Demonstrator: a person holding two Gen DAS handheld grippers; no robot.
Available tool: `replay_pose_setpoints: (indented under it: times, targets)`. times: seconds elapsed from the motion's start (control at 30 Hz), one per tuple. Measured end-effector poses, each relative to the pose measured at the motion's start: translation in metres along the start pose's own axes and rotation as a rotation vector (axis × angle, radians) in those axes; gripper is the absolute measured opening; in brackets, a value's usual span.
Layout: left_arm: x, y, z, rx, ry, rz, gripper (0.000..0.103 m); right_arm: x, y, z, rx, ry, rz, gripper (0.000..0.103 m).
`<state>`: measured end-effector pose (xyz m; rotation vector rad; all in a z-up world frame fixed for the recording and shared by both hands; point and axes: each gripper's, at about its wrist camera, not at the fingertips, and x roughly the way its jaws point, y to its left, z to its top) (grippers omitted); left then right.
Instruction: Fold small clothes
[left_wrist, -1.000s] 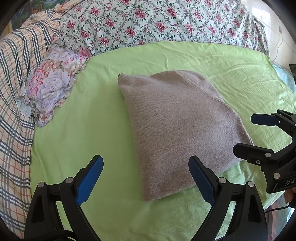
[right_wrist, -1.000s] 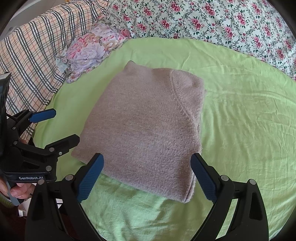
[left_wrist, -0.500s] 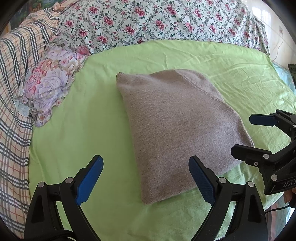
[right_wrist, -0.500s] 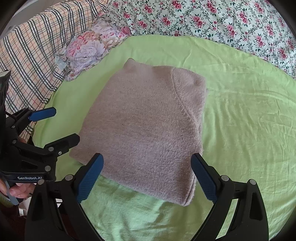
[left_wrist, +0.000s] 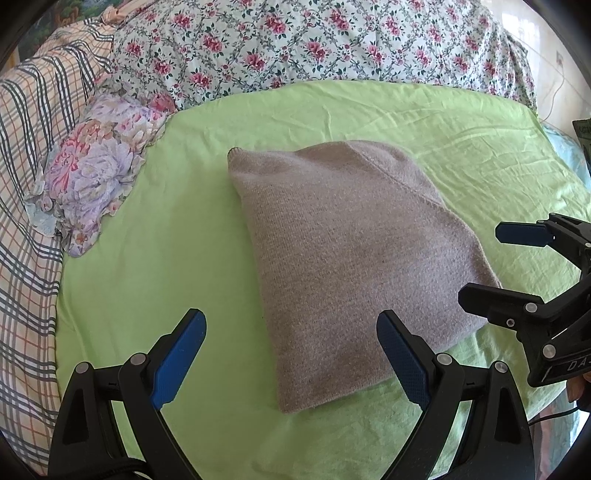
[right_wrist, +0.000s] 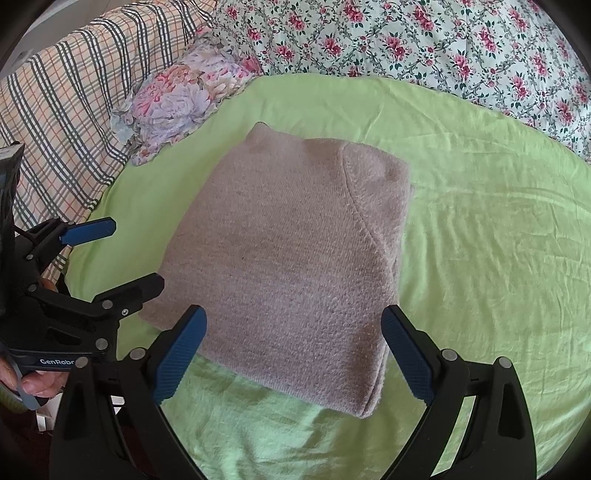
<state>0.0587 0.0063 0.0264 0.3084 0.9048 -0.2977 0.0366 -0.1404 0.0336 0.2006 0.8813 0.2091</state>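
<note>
Your left gripper (left_wrist: 291, 354) and right gripper (right_wrist: 293, 352) hover with jaws spread empty over the folded sweater (right_wrist: 291, 266), apparently finished, on the bed (right_wrist: 480, 229).

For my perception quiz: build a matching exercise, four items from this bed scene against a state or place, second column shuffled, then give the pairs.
1. folded grey-beige knit sweater
2. lime green bedsheet
3. purple-and-pink floral pillow
4. left gripper

A. open, holding nothing
B. beside the plaid blanket
C. lies in a folded rectangle
D. spread under the sweater

Pairs: 1-C, 2-D, 3-B, 4-A
</note>
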Motion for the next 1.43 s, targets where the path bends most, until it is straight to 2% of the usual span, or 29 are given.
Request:
replay_pose_setpoints:
  times: [0.6, 0.83, 1.0, 1.23, 1.43]
  targets:
    - [-0.001, -0.001, 0.007, -0.01, -0.01, 0.01, 0.094, -0.001, -0.01, 0.008, 0.01, -0.013, -0.01, 0.096]
    - [-0.003, -0.001, 0.01, -0.009, -0.048, 0.028, 0.094, 0.006, -0.021, 0.01, 0.037, -0.01, -0.008, 0.096]
    - [0.008, 0.002, 0.013, -0.017, -0.021, 0.02, 0.094, 0.011, -0.024, 0.013, 0.054, -0.009, 0.005, 0.096]
    - [0.012, 0.01, 0.017, -0.03, -0.034, 0.037, 0.094, 0.017, -0.024, 0.015, 0.065, -0.003, 0.009, 0.096]
    - [0.016, 0.001, 0.017, -0.037, -0.001, -0.021, 0.094, 0.021, -0.023, 0.014, 0.076, -0.002, 0.018, 0.096]
